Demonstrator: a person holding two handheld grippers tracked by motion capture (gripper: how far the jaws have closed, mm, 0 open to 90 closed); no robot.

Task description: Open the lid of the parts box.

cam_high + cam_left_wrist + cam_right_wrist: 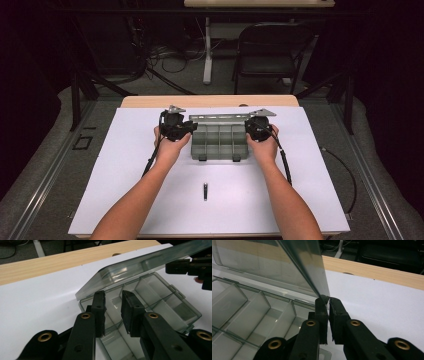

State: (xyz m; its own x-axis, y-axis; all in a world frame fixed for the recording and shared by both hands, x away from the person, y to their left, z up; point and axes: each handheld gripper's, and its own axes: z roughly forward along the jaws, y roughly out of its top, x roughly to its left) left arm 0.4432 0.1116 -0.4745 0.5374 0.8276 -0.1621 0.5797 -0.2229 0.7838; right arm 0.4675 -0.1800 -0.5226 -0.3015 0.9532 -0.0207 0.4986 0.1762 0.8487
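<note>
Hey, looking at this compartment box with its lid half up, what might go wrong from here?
1. The right gripper pinches only the corner edge of the clear lid; that thin, smooth edge could slip out and the lid drop shut.
2. The left gripper has its jaws apart over the box wall, so the box looks unheld and might slide or tip on the white sheet as the lid swings.

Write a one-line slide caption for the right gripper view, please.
Right hand-held gripper pinches the corner of the raised clear plastic lid above the grey compartment box.
</note>
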